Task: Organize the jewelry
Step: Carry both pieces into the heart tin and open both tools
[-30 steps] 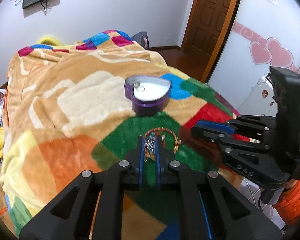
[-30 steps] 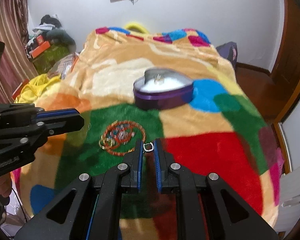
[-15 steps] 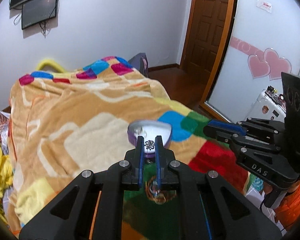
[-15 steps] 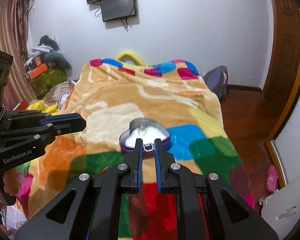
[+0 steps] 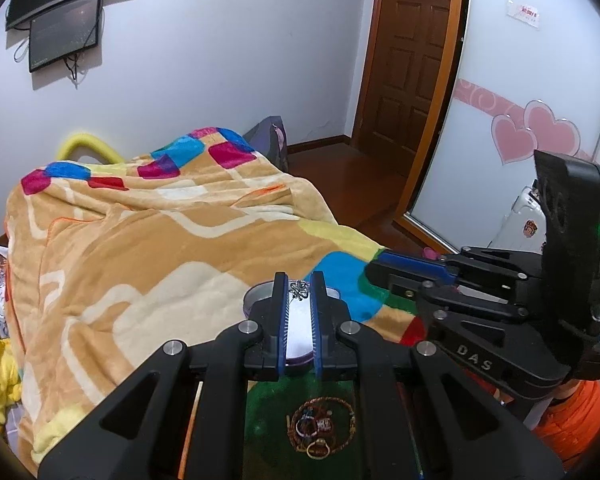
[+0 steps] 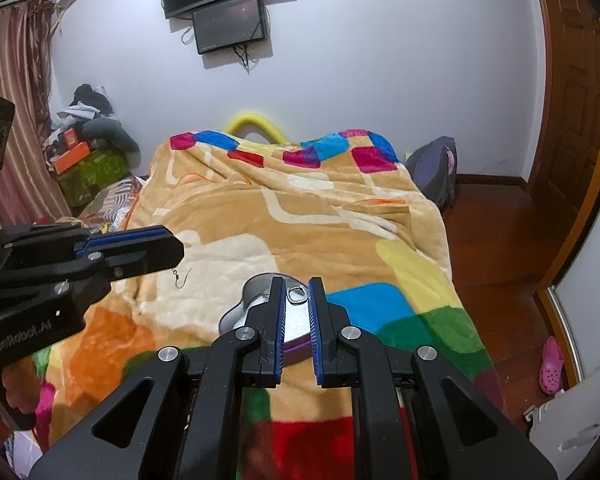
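Over the purple heart box (image 5: pixel 252 300), the left tool (image 5: pixel 299 292) clamps an earring (image 5: pixel 300 290) and the right tool (image 6: pixel 297 295) clamps a silver ring (image 6: pixel 297 294)

From my remote station, a bedroom: a bed (image 6: pixel 300 216) under a plush patchwork blanket (image 5: pixel 140 240) of tan, cream, blue, magenta, green and red fills the middle, a yellow curved tube (image 6: pixel 254 120) showing behind its far end. Two dark screens (image 6: pixel 228 0) hang on the pale wall (image 6: pixel 380 60), cables trailing beneath. A brown panelled door (image 5: pixel 412 60) stands at the right, beside a white wardrobe panel (image 5: pixel 500 100) printed with pink hearts. The floor (image 6: pixel 500 220) is reddish wood; a pink clog (image 6: pixel 552 364) lies on it. A purple backpack (image 6: pixel 436 172) leans by the bed. Striped curtains (image 6: pixel 12 100) and piled clothes and boxes (image 6: pixel 88 136) crowd the left corner.
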